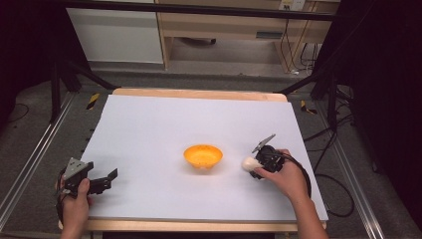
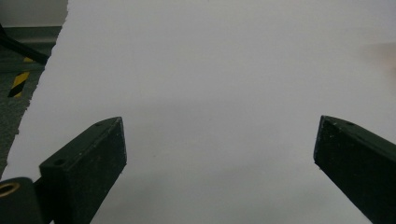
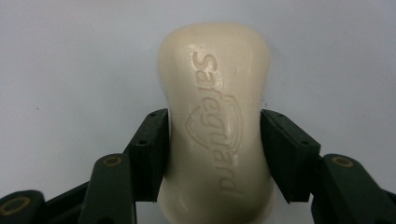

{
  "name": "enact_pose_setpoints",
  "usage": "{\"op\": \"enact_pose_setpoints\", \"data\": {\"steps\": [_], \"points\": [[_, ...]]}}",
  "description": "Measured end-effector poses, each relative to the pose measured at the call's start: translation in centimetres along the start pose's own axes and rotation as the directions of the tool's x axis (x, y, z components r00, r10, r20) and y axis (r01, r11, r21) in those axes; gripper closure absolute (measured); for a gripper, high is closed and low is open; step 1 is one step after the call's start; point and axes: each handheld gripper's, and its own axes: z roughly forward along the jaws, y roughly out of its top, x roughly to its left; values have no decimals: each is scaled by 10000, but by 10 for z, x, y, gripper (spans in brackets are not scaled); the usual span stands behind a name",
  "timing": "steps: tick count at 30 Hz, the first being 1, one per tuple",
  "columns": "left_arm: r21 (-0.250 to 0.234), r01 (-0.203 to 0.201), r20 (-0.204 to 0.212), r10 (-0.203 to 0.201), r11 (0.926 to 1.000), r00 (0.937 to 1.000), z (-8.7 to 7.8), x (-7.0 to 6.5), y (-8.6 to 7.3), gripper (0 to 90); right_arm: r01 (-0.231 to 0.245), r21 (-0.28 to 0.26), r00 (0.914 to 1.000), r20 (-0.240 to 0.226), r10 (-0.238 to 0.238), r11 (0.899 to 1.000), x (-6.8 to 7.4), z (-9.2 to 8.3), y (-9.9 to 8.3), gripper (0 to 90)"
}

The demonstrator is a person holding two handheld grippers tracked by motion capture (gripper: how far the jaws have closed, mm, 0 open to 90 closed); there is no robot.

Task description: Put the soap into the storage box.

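A cream bar of soap (image 3: 215,121) with an embossed brand name lies between the jaws of my right gripper (image 3: 214,156), whose pads press on both its long sides. From above, the soap (image 1: 248,163) shows as a pale lump at the tip of the right gripper (image 1: 255,165), just right of an orange bowl (image 1: 202,156) in the middle of the white mat. My left gripper (image 1: 110,179) rests near the mat's front left corner. Its jaws stand wide apart over bare mat, with nothing between the fingers (image 2: 86,163).
The white mat (image 1: 164,119) covers a wooden table whose edge shows at the back and front. Black frame legs and cables stand on the grey floor to the right. A yellow-black striped tape mark (image 2: 19,83) lies on the floor past the mat's left edge.
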Motion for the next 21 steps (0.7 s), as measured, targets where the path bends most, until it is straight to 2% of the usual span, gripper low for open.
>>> {"op": "enact_pose_setpoints", "data": {"steps": [3,5,10,16,21], "points": [[-19,24,9,-24,10000,10000,0,0,0,20,-53,29,9999,-165,54,10000,-2,0,0,449],[-21,42,13,-42,10000,10000,0,0,0,20,161,66,9998,-128,-160,9998,-2,0,1,450],[41,7,13,-7,10000,10000,0,0,0,20,259,318,9997,-54,-257,9992,0,1,4,452],[56,7,45,-7,10000,10000,0,0,0,20,219,367,9997,-133,-214,9991,-1,1,5,459],[19,-14,30,14,10000,10000,0,0,0,20,431,171,9988,-245,-426,9989,-2,0,3,468]]}}
